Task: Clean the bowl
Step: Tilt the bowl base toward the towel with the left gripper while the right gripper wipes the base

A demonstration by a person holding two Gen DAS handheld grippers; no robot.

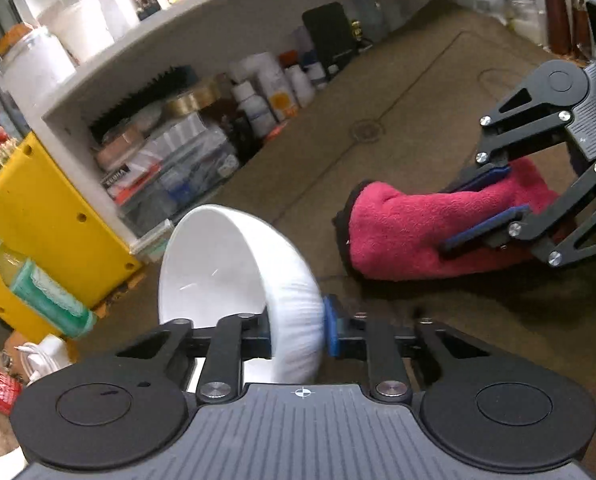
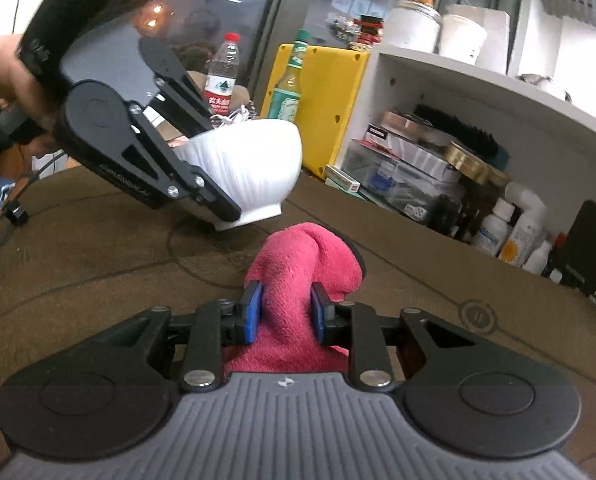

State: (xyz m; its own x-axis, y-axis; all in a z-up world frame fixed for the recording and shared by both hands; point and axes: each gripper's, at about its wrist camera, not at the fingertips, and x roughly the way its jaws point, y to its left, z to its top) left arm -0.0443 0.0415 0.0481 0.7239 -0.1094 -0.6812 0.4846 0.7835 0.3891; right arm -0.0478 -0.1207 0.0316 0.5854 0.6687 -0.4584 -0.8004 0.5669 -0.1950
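Left gripper (image 1: pixel 296 330) clamps the ribbed white ceramic bowl (image 1: pixel 234 264) by its wall, tilted; beside the bowl, right gripper (image 2: pixel 286 312) pinches a pink fuzzy cloth (image 2: pixel 301 264).

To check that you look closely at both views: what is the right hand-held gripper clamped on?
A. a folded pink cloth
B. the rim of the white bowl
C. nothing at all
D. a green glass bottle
A: in the right wrist view, the right hand-held gripper presses its blue pads into the pink cloth; the white bowl sits in the left hand-held gripper.
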